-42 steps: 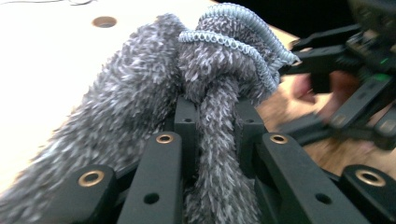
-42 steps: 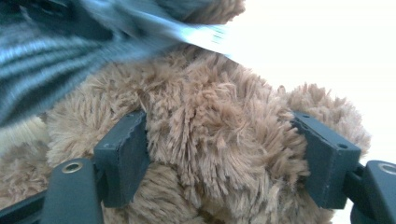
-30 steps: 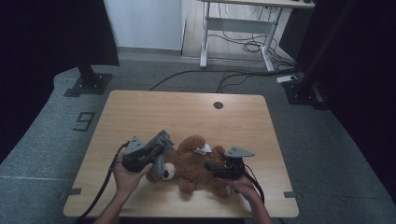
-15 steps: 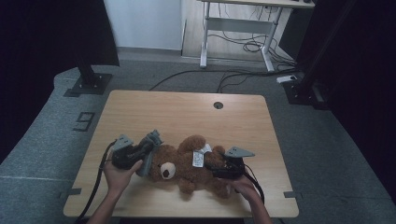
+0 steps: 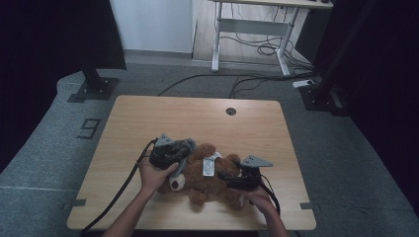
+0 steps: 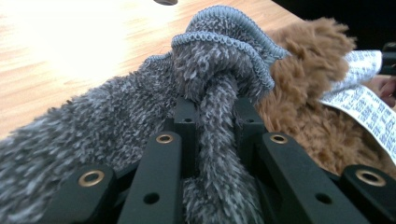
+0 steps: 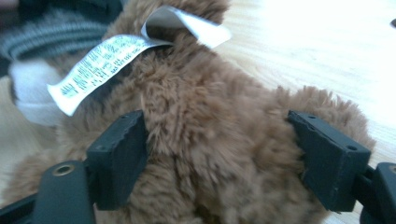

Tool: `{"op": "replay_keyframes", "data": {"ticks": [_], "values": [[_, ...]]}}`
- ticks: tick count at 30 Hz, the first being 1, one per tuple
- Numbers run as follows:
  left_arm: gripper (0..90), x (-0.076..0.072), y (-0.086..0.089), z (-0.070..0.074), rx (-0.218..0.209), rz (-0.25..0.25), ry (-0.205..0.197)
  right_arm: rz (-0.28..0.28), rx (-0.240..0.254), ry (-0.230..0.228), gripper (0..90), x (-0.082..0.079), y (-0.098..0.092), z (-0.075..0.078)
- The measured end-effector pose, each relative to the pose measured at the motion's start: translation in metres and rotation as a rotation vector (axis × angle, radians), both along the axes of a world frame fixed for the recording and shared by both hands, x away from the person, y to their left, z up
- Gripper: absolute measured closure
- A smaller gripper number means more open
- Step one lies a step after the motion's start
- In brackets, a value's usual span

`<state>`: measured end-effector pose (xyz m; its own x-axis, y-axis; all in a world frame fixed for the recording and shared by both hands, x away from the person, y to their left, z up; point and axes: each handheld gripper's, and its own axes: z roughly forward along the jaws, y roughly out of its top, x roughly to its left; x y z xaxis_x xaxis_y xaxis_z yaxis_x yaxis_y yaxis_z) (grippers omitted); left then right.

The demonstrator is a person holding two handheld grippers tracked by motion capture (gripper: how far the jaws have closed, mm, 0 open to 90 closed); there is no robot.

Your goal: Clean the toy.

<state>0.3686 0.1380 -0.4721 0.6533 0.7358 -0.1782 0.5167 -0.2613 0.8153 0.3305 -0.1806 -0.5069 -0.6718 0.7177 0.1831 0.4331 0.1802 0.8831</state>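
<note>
A brown teddy bear (image 5: 212, 180) lies on the wooden table (image 5: 197, 118) near its front edge, with a white printed label (image 5: 209, 166) on its body. My left gripper (image 5: 182, 149) is shut on a grey fuzzy knit cloth (image 6: 219, 70) and holds it by the bear's head. In the left gripper view a twisted strand of the cloth is pinched between the jaws of the left gripper (image 6: 215, 116), brown fur (image 6: 303, 93) just behind. My right gripper (image 7: 219, 154) clamps the bear's body (image 7: 219, 116), both pads on the fur; its jaws have just been opening slightly.
A round cable hole (image 5: 230, 111) sits at the table's far middle. Black stand bases rest on the floor at far left (image 5: 94, 89) and far right (image 5: 321, 96). A desk frame with cables (image 5: 252, 39) stands behind. The far half of the tabletop is bare wood.
My left gripper drew left off the bear's head with the grey cloth, then came back right onto it. The right gripper kept its place on the bear.
</note>
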Motion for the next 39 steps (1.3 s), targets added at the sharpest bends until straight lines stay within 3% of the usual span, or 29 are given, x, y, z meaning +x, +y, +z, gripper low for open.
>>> {"op": "replay_keyframes", "data": {"ticks": [4,10,13,15,17,20,24,27,29,30,32,34,36,39], "values": [[76.3,-0.014,0.007,-0.006,-0.027,-0.007,-0.021,0.002,0.085,0.0,26.4,-0.017,-0.014,0.012],[76.3,-0.028,0.009,-0.007,-0.027,-0.017,-0.05,0.061,0.021,0.027,26.6,-0.044,-0.012,0.008],[76.4,-0.035,0.01,-0.009,-0.033,-0.024,-0.059,0.102,0.031,0.03,30.3,-0.054,-0.017,0.008],[76.4,-0.04,0.01,-0.01,-0.031,-0.029,-0.068,0.107,0.018,0.006,30.5,-0.059,-0.017,0.013],[76.5,-0.045,0.011,-0.011,-0.033,-0.032,-0.076,0.069,-0.004,-0.042,30.1,-0.059,-0.016,0.023],[76.5,-0.049,0.011,-0.012,-0.037,-0.03,-0.083,0.051,-0.02,-0.085,26.7,-0.049,-0.013,0.042],[76.6,-0.054,0.011,-0.013,-0.044,-0.032,-0.088,0.07,-0.035,-0.094,21.6,-0.018,0.0,0.061],[76.6,-0.056,0.011,-0.014,-0.046,-0.033,-0.094,0.066,-0.007,-0.079,21.1,0.009,0.004,0.072],[76.6,-0.057,0.012,-0.014,-0.05,-0.035,-0.094,0.095,0.013,-0.049,21.4,0.021,0.007,0.074],[76.6,-0.058,0.012,-0.014,-0.054,-0.035,-0.093,0.12,0.011,-0.024,21.3,0.025,0.011,0.073],[76.6,-0.058,0.014,-0.014,-0.058,-0.038,-0.091,0.177,-0.038,0.03,19.1,0.025,0.018,0.064],[76.5,-0.059,0.014,-0.015,-0.063,-0.039,-0.092,0.217,-0.099,0.075,16.8,0.019,0.023,0.05],[76.5,-0.06,0.014,-0.015,-0.065,-0.039,-0.096,0.252,-0.111,0.118,15.4,0.01,0.022,0.035],[76.5,-0.062,0.012,-0.015,-0.064,-0.04,-0.103,0.29,-0.149,0.129,14.4,-0.004,0.022,0.02]]}}
